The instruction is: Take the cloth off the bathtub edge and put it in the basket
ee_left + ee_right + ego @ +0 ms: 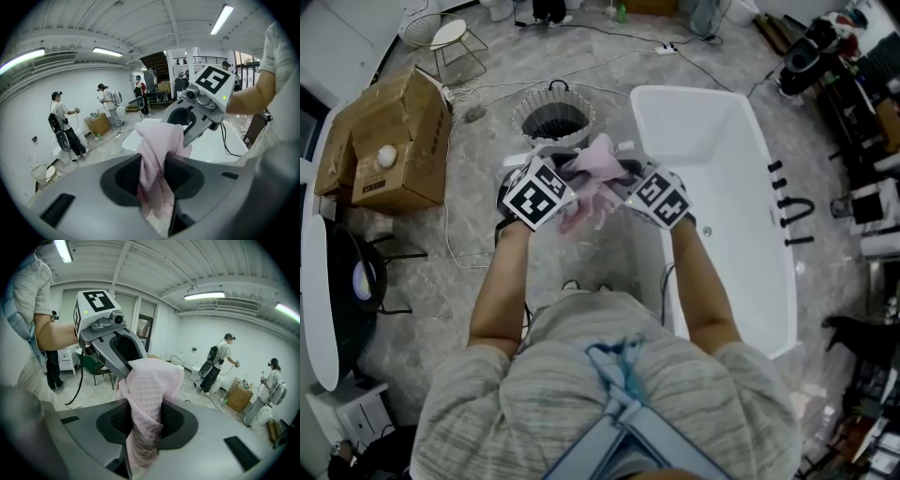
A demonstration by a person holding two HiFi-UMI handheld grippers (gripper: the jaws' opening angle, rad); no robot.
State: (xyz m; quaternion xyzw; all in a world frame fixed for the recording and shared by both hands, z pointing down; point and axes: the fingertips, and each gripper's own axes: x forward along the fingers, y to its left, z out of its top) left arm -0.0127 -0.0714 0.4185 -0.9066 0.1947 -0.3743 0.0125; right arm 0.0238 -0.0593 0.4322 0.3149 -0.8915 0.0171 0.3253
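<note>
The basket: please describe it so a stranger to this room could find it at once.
Find the white bathtub at the right of the head view. Just left of its far end stands the basket. It is round, with a dark inside, unlike the brown box further left.

From the head view I can't see either pair of jaws: the left gripper [542,192] and right gripper [660,197] show only their backs, with the cloth [592,178] bunched over the tips. The person's right arm [703,291] covers part of the bathtub [712,122] rim. The basket [553,120] is too dark inside to read. In both gripper views the cloth's lower end sinks out of sight between the jaws.
</note>
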